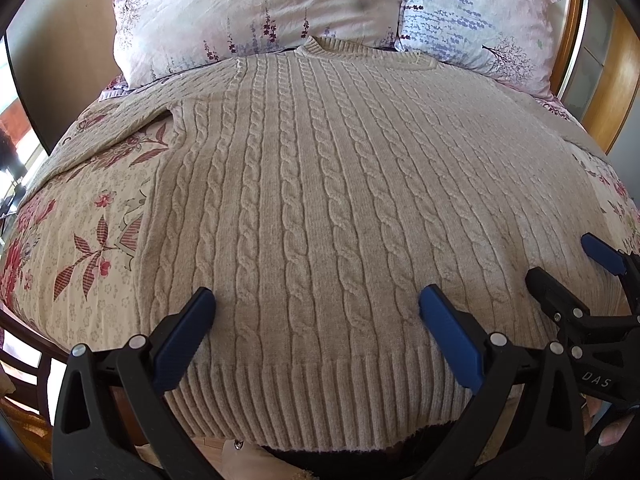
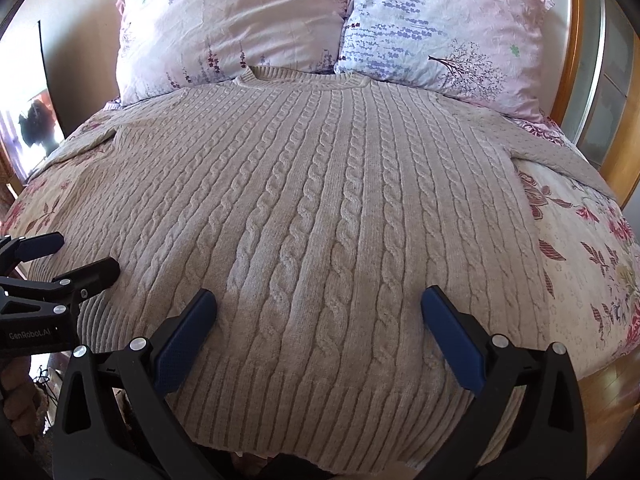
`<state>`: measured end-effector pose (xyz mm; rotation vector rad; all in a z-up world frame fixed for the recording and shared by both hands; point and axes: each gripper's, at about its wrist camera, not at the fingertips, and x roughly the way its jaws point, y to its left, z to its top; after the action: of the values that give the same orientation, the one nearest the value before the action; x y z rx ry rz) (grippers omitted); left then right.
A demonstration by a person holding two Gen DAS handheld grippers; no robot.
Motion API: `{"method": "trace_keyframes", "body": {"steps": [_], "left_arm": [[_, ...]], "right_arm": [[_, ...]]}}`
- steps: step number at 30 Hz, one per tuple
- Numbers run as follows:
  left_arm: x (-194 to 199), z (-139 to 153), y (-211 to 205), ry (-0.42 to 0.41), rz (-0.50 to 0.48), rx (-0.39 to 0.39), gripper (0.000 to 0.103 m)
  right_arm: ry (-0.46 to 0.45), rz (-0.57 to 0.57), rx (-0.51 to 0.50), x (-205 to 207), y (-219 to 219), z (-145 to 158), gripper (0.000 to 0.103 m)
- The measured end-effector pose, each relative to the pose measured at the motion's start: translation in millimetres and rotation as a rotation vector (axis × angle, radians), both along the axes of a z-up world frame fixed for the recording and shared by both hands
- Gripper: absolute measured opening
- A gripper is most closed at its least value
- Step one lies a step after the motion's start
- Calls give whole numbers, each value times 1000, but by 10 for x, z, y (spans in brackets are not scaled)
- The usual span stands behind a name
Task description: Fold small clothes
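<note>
A beige cable-knit sweater (image 1: 312, 200) lies flat and spread out on the bed, collar toward the pillows, ribbed hem at the near edge; it also shows in the right wrist view (image 2: 312, 208). My left gripper (image 1: 316, 300) is open and empty, its jaws wide apart above the sweater's lower left part. My right gripper (image 2: 318, 300) is open and empty above the lower right part. The right gripper also shows at the right of the left wrist view (image 1: 568, 264), and the left gripper at the left of the right wrist view (image 2: 76, 256).
The bed has a floral cover (image 1: 80, 208). Two floral pillows (image 2: 240, 28) (image 2: 444, 28) lean at the head. A wooden bed frame (image 2: 576, 60) runs along the right. Wood floor (image 2: 612, 392) shows at the near right.
</note>
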<state>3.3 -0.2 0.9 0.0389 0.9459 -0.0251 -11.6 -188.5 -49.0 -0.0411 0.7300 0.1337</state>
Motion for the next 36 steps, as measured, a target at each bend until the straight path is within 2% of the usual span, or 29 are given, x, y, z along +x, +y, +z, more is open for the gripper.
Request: {"method": "trace_keyframes", "body": {"steps": [4, 7, 10, 15, 22, 26, 31, 36], "left_arm": [[24, 17, -7, -22, -18, 15, 101], [102, 38, -1, -15, -35, 26, 101], [245, 107, 46, -18, -26, 37, 101], [513, 236, 153, -33, -17, 28, 101], [919, 432, 253, -63, -26, -48, 101], [1172, 505, 222, -87, -26, -21, 101], [1417, 548, 172, -137, -70, -34, 101], [1640, 509, 160, -115, -82, -71, 101]], "right_arm": [[22, 24, 15, 51, -44, 34, 102], [24, 29, 113, 143, -223, 118, 102], [11, -70, 203, 323, -619, 258, 102], [20, -262, 432, 682, -1538, 396, 101], [53, -520, 654, 1171, -2607, 349, 77], [67, -677, 710, 1400, -3079, 226, 65], [58, -751, 762, 1561, -3407, 105, 53], [20, -808, 799, 1555, -3634, 43, 40]]}}
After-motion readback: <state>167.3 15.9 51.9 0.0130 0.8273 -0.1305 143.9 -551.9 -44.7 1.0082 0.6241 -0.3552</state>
